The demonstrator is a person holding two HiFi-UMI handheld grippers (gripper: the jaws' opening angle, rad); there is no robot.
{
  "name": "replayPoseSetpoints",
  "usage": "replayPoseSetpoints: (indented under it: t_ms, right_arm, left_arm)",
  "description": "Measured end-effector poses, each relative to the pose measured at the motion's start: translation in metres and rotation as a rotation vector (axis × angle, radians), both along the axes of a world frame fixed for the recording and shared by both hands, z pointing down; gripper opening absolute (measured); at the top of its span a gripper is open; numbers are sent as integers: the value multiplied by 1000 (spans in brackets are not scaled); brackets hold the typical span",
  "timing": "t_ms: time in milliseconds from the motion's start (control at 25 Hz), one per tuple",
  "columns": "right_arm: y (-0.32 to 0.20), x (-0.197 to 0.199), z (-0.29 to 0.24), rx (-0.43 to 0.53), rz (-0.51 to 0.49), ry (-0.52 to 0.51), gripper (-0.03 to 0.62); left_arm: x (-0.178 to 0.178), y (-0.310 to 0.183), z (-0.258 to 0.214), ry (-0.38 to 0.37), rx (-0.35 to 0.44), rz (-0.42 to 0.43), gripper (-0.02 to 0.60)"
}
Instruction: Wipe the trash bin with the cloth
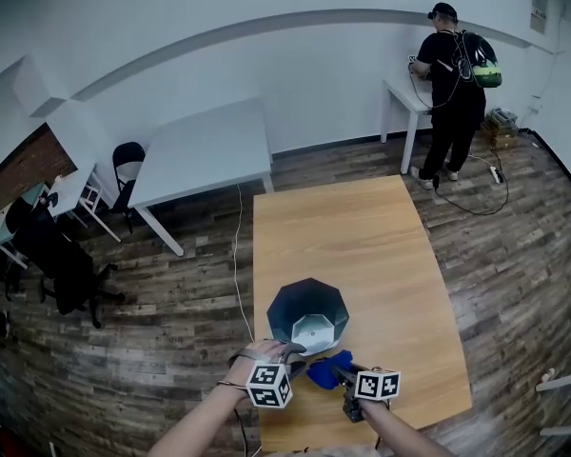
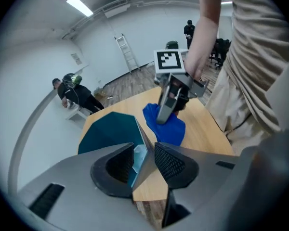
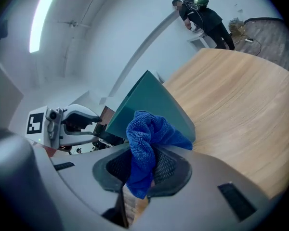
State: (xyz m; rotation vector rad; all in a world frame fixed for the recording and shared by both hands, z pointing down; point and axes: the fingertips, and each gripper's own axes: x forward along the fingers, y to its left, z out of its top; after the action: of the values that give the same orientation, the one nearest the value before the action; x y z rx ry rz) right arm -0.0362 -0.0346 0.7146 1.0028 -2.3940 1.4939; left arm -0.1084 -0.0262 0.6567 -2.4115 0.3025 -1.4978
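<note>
Blue cloth (image 3: 145,137) sits pinched in the right tool (image 3: 150,171); the left tool (image 2: 144,154), spread, seemingly straddles the trash bin's (image 1: 307,314) seven-o'clock rim. Steady that rim before wiping.

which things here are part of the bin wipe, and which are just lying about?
In the job:
- trash bin
- blue cloth, clamped in the right gripper
- left gripper, jaws apart either side of the bin's rim
- wooden table under them

Just about:
- white table
- black chair
- person standing at the back
- ladder
</note>
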Motion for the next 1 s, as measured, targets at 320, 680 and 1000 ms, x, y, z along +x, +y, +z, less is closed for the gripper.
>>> replayPoseSetpoints:
  t_ms: [320, 680, 1000]
  right_arm:
    - [12, 3, -33, 34, 20, -43, 80]
    - [5, -15, -61, 44, 42, -101, 80]
    - [-13, -16, -54, 46, 42, -71, 80]
  left_arm:
    - [-22, -2, 28, -161, 49, 36, 169]
    - [-23, -16, 37, -257, 141, 60, 77]
    - [-2, 0, 38, -251, 125, 108, 54]
